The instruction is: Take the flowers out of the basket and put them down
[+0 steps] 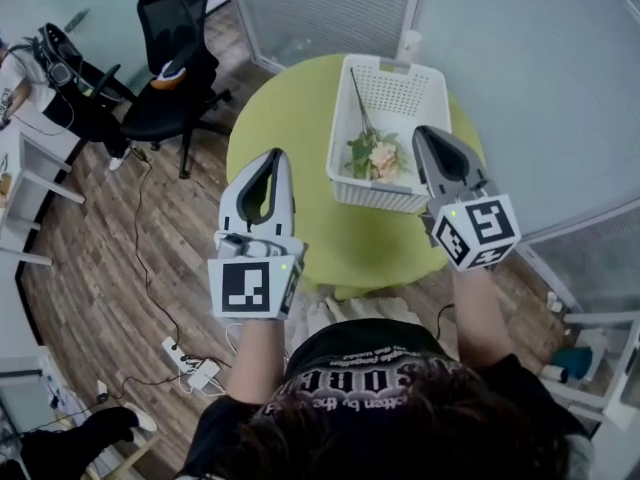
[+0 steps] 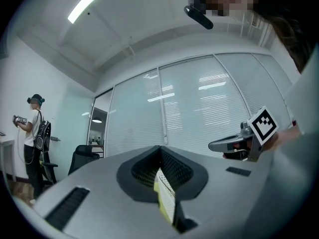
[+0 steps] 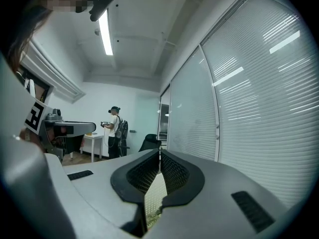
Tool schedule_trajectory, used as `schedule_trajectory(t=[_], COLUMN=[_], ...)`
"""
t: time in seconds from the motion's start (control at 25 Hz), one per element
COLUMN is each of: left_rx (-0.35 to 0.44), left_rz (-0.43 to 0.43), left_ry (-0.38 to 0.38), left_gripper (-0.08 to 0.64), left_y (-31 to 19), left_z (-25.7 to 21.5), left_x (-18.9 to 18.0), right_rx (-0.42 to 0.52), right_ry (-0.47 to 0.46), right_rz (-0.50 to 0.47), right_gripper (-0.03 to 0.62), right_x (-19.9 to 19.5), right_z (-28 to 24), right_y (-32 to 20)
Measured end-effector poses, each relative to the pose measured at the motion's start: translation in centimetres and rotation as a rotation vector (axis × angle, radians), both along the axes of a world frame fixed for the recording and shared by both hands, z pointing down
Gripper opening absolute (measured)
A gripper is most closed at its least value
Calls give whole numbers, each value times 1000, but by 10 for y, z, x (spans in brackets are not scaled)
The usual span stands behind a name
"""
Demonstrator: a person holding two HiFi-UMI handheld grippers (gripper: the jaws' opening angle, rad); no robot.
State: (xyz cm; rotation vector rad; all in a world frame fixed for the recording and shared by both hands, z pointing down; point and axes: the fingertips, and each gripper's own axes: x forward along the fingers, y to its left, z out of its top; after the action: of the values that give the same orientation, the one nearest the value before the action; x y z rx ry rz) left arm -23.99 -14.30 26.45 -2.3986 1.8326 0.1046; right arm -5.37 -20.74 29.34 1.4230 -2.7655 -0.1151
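Nothing's out yet: the flowers [image 1: 375,156] are lying in the basket [image 1: 337,128] while the left gripper [image 1: 274,154] and right gripper [image 1: 421,131] are hovering nearby, fingers together, empty.

The grey right gripper [image 3: 160,152] holds its jaws tip to tip, empty; a white-shirted person [image 3: 114,131] stands far ahead-left.

Flowers [image 1: 376,156] in basket [image 1: 380,196] on table [image 1: 295,138], chair [image 1: 166,108] to its left
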Motion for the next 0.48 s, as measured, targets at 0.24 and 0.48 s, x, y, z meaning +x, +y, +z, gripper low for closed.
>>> schedule_trajectory(t=[0.24, 0.48], left_rx=[10, 4], left_rz=[71, 58], left_ry=[23, 33], left_gripper=[3, 3], left_y=[-17, -41], left_z=[8, 11], left_x=[6, 2], right_rx=[-2, -27], right_ry=[37, 62], right_rz=[4, 2], right_gripper=[31, 31], right_x=[-11, -13], right_z=[3, 15], right_y=[-16, -50])
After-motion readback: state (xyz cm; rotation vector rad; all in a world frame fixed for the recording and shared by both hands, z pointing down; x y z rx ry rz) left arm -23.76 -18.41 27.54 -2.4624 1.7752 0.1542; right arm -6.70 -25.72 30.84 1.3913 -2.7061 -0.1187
